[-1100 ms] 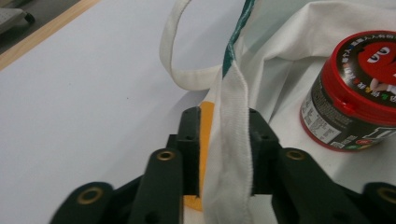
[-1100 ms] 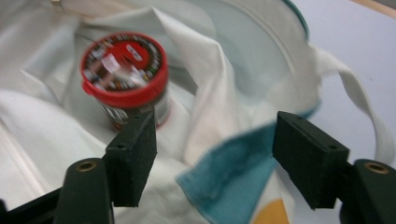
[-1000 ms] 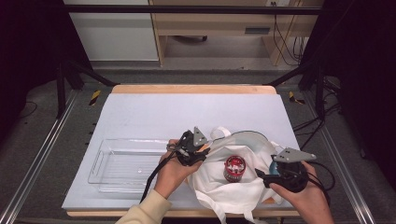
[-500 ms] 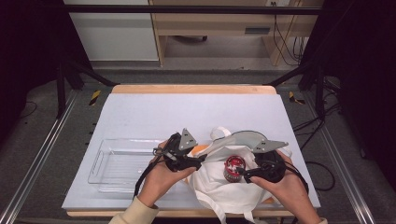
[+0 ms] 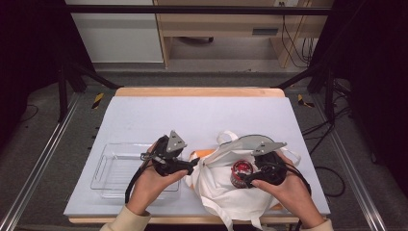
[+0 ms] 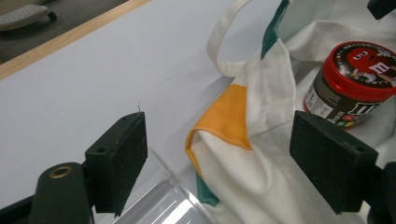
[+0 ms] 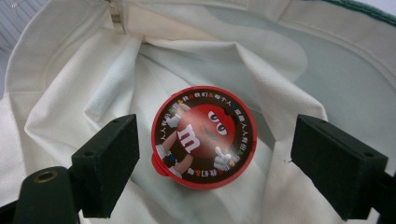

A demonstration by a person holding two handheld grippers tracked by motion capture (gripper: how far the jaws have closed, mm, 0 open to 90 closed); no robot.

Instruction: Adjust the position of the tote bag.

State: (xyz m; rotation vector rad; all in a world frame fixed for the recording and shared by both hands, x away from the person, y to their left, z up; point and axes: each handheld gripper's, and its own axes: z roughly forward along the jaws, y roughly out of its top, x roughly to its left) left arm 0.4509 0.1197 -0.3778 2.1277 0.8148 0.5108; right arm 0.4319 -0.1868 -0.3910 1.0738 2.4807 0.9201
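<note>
A white canvas tote bag (image 5: 226, 185) lies on the near right part of the white table (image 5: 192, 115), its mouth spread wide and one loop handle (image 5: 226, 137) resting on the tabletop behind it. Standing inside the open mouth is a candy jar (image 5: 240, 172) with a red lid printed with a red cartoon character; in the right gripper view the jar (image 7: 204, 136) sits upright on the pale lining, seen from above. The right gripper (image 5: 250, 179) hangs just above the jar with its jaws spread wide, one on either side of the lid and neither touching it. The left gripper (image 5: 192, 166) is at the bag's left edge, where an orange and green patch (image 6: 226, 116) shows in the folded cloth; its jaws have just been opening and now stand well apart, with the cloth lying between them but not pinched. A clear plastic tray (image 5: 113, 168) sits on the table just left of the bag, under the person's left hand (image 5: 149, 185).
</note>
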